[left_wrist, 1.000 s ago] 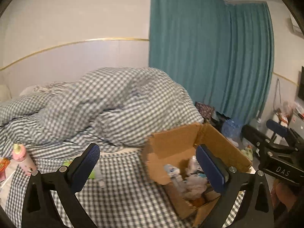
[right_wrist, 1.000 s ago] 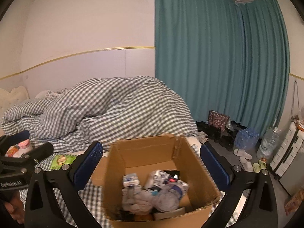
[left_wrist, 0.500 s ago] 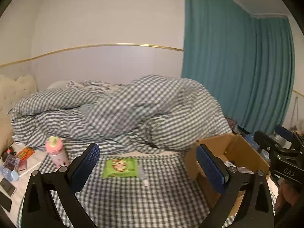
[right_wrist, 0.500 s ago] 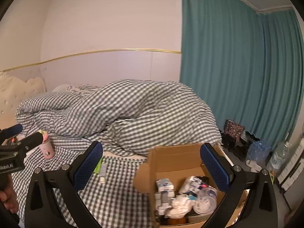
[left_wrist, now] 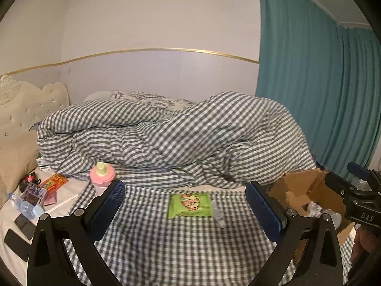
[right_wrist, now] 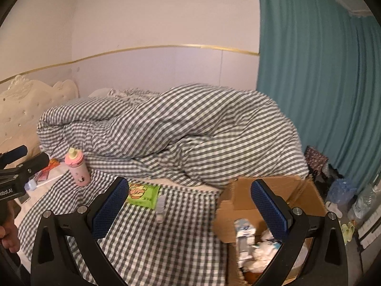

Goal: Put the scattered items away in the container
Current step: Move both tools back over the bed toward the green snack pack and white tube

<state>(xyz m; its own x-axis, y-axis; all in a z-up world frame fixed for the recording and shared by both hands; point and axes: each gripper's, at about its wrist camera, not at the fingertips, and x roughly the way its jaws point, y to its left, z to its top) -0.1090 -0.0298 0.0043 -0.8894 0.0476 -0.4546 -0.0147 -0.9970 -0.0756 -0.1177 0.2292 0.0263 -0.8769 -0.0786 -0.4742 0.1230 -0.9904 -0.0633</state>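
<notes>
A green snack packet [left_wrist: 189, 205] lies flat on the checked sheet, with a small clear bottle [left_wrist: 219, 217] at its right edge. A pink bottle with a yellow cap [left_wrist: 102, 177] stands to the left. The cardboard box [left_wrist: 307, 190] holding several items sits at the right. My left gripper [left_wrist: 185, 214] is open and empty, above the sheet in front of the packet. My right gripper [right_wrist: 188, 209] is open and empty; the packet [right_wrist: 142, 194], the clear bottle [right_wrist: 160, 206], the pink bottle [right_wrist: 77, 168] and the box [right_wrist: 250, 202] show in its view.
A heaped checked duvet [left_wrist: 178, 138] fills the back of the bed. Small items, a water bottle [left_wrist: 22, 206] and dark phones [left_wrist: 16, 240] lie at the left by the cream headboard [left_wrist: 21, 109]. A teal curtain [left_wrist: 316, 95] hangs at the right, with floor clutter [right_wrist: 338, 190] below.
Both views have swung left, away from the box. The packet, clear bottle and pink bottle now sit nearer the middle. Both grippers stayed open.
</notes>
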